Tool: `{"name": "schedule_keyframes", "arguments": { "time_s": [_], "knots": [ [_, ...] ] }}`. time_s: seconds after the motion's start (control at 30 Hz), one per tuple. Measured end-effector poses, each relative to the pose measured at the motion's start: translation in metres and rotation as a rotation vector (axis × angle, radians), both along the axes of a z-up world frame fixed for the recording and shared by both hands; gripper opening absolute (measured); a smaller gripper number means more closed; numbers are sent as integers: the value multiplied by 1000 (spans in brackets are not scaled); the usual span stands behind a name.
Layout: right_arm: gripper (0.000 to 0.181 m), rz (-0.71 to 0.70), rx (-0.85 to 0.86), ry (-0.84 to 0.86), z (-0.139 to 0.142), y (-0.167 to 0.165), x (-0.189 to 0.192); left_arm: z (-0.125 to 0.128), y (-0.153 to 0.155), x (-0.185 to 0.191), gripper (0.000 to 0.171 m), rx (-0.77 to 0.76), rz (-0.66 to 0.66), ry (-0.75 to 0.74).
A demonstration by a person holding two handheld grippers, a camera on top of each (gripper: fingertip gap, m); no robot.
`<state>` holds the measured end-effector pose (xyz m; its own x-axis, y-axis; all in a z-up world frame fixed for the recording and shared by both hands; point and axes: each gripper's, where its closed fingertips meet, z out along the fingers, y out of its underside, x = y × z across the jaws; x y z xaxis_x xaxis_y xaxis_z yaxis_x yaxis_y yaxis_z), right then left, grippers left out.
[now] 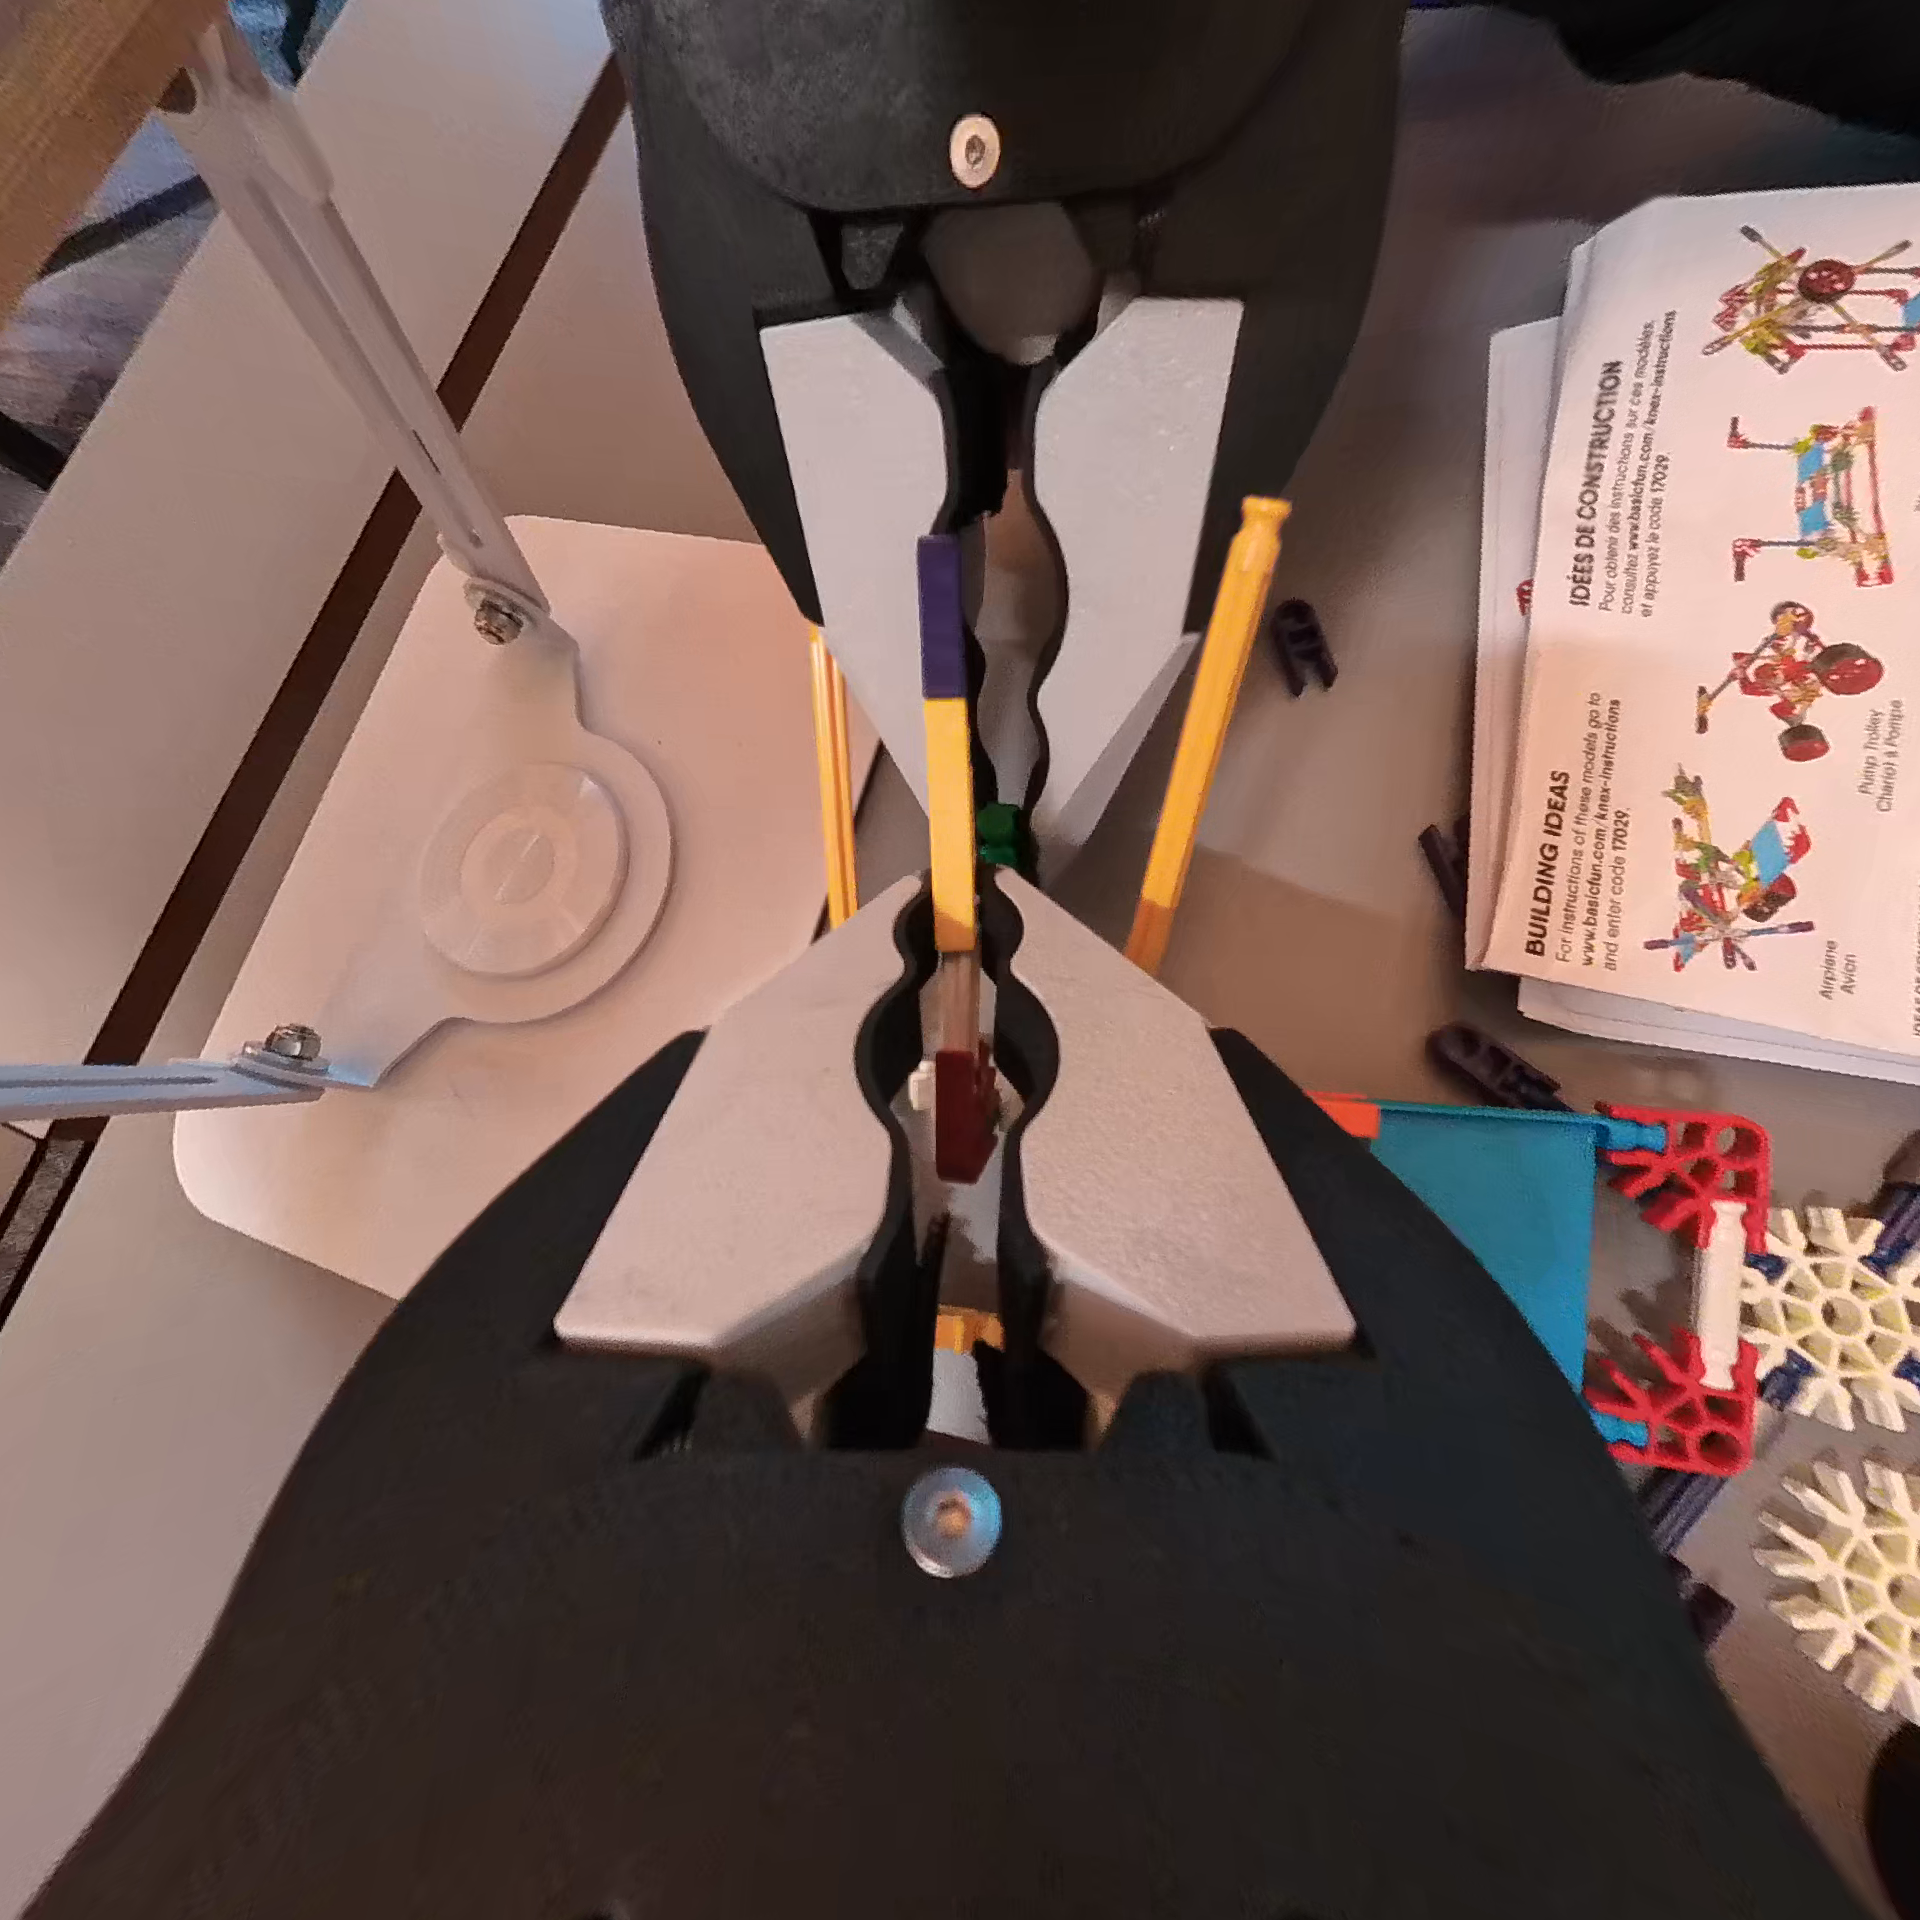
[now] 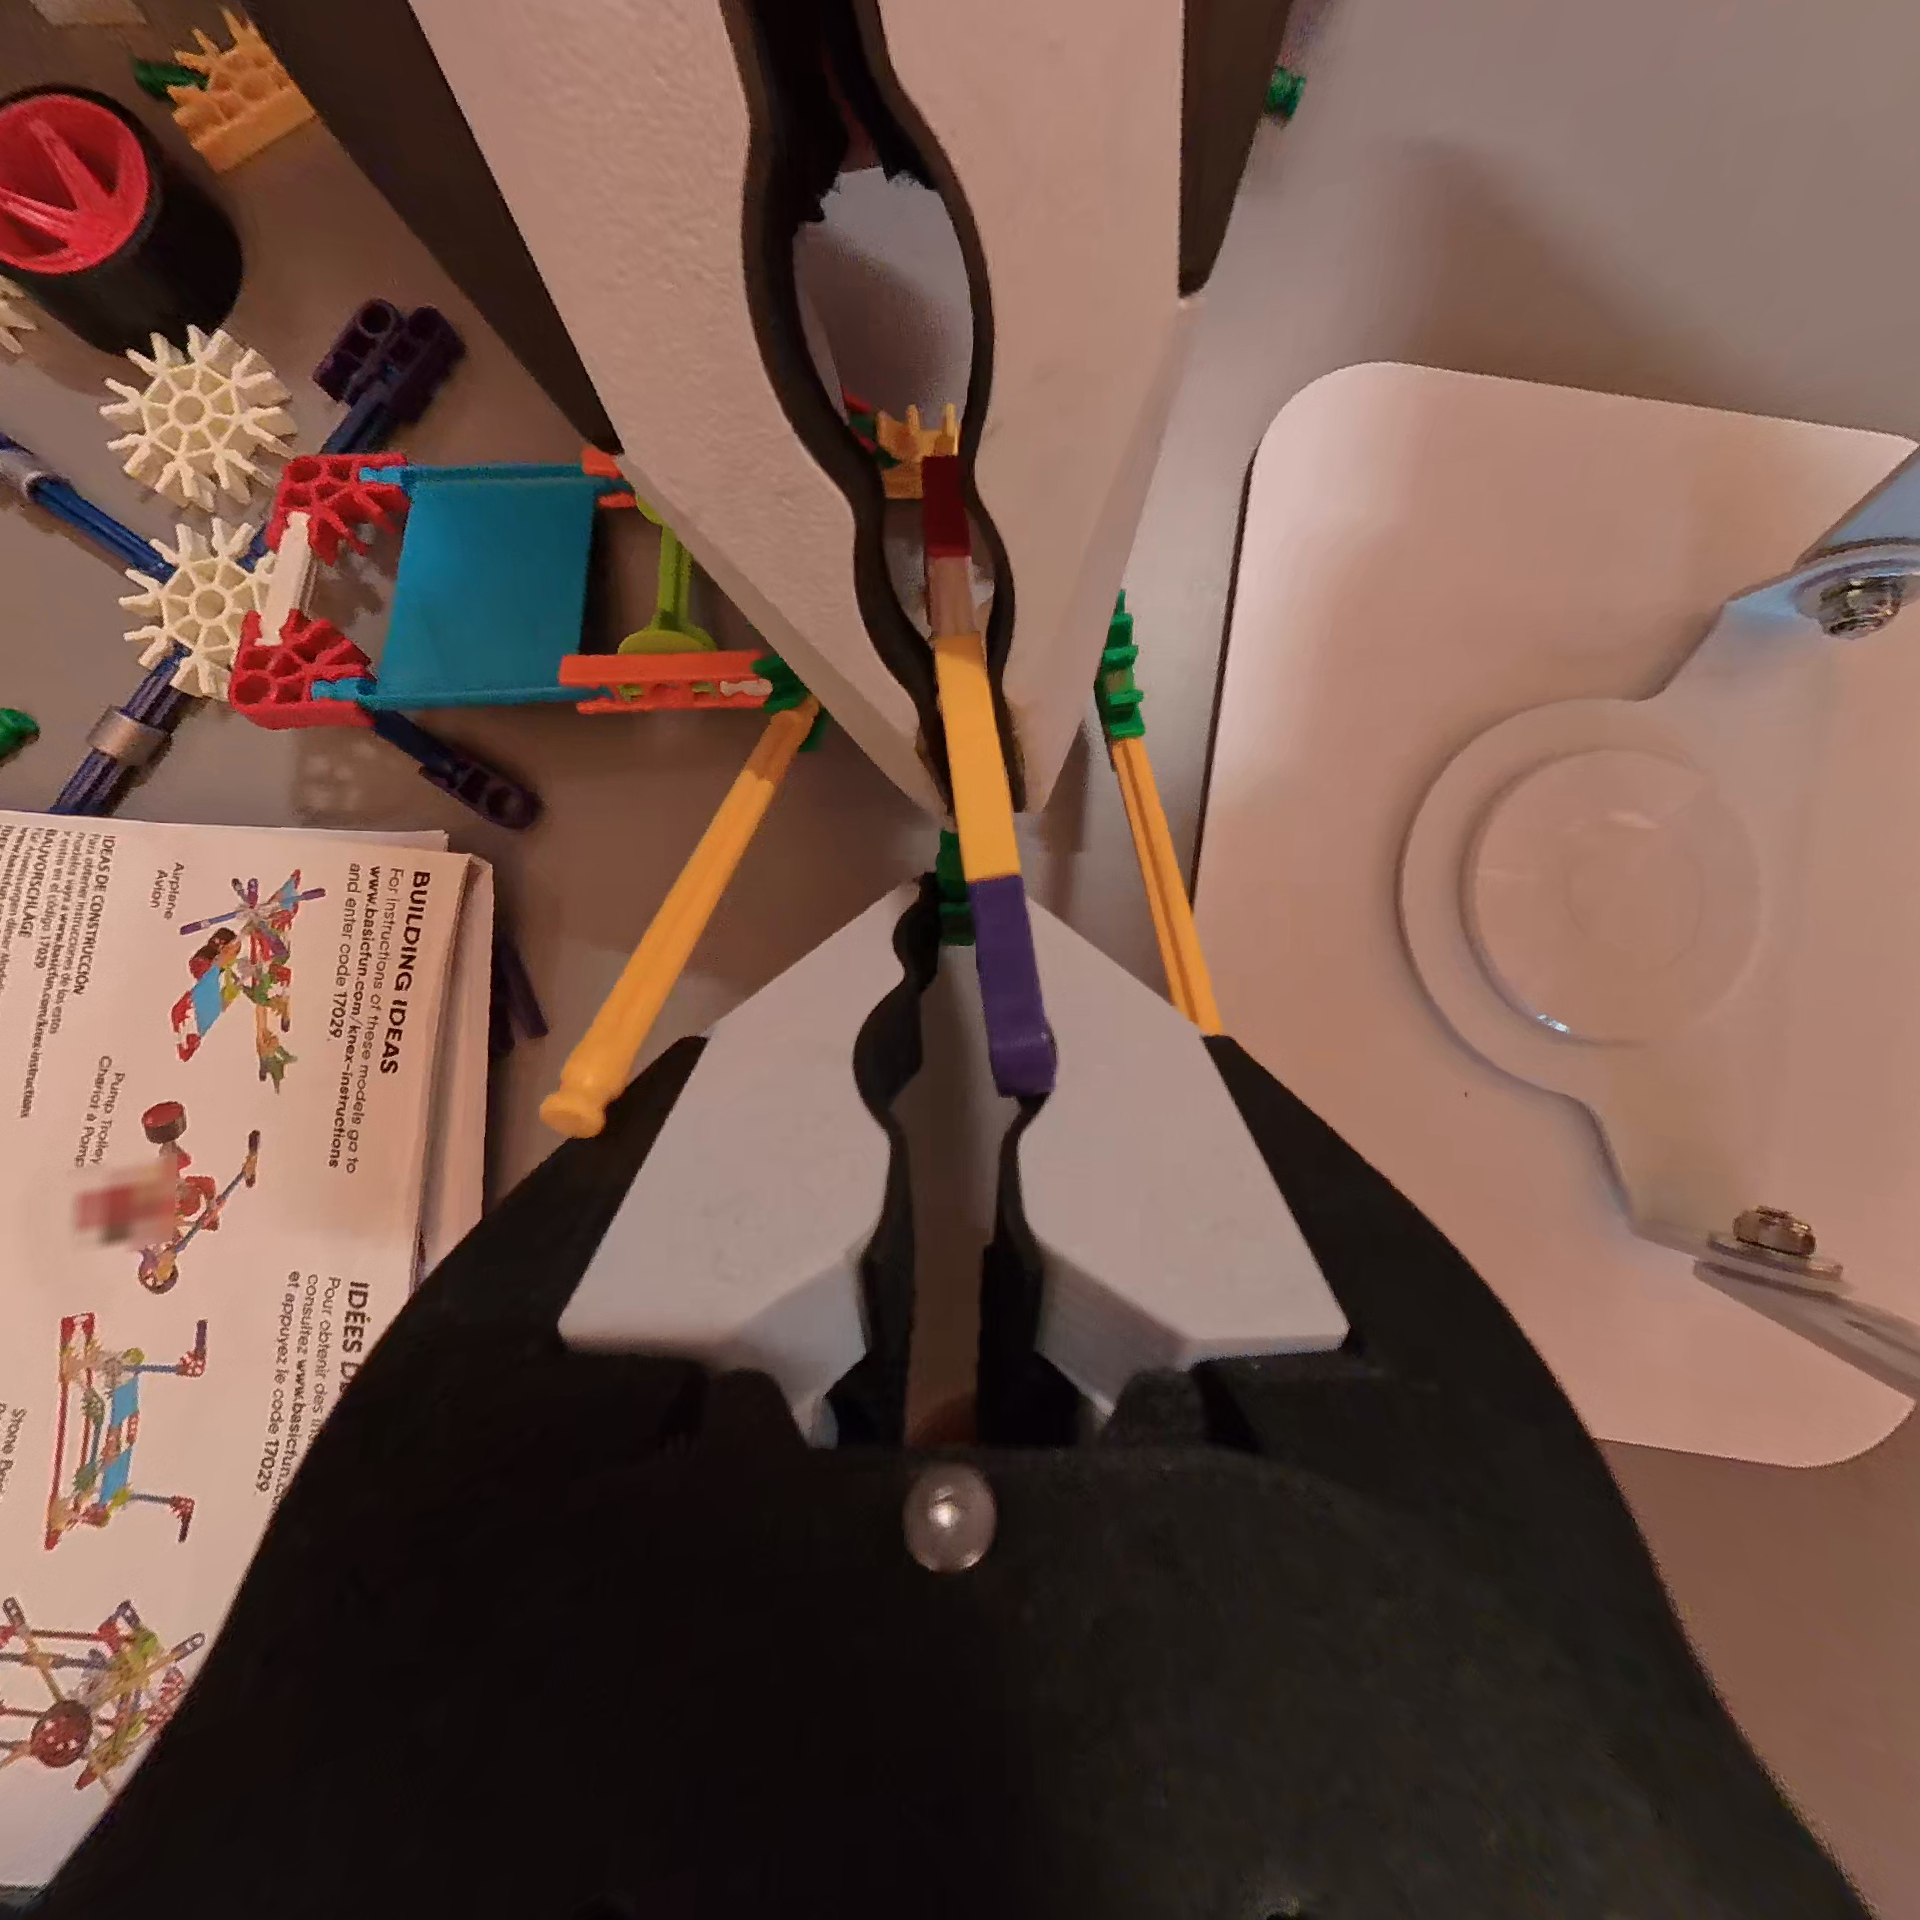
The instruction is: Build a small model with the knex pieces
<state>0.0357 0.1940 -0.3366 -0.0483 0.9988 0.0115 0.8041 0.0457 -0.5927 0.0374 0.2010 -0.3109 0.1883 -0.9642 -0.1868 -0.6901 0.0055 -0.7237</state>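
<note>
My left gripper is clamped on the yellow plastic rod, my right gripper pinching its purple end piece nose to nose, above the white metal base plate.

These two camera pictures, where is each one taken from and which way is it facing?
Left wrist view: sits on the left tool, looking along its fingers and down at the table; both tools meet nose to nose, shut on a yellow rod with a purple end.
Right wrist view: sits on the right tool, facing the opposite way, toward the left tool.
Shared: the yellow rod, the instruction booklet, the blue panel, the white stand base.
</note>
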Motion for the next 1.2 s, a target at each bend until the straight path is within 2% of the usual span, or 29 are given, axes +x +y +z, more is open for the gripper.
{"name": "schedule_keyframes", "arguments": {
  "time_s": [0.33, 0.4, 0.63, 1.2],
  "knots": [
    [3, -4, -6, -17, -3, 1, 3, -4, 0, 7, 6, 10, 4, 1],
    [3, -2, 8, -40, -6, 1, 5, -5, -3, 8, 11, -8, -7, 0],
    [4, 24, 23, -130, -16, -5, 10, -18, -9, 11, 9, -26, -34, 50],
    [4, 38, 72, -125, -16, -2, 8, -20, -11, 13, 4, -41, -50, 27]
  ]
}}
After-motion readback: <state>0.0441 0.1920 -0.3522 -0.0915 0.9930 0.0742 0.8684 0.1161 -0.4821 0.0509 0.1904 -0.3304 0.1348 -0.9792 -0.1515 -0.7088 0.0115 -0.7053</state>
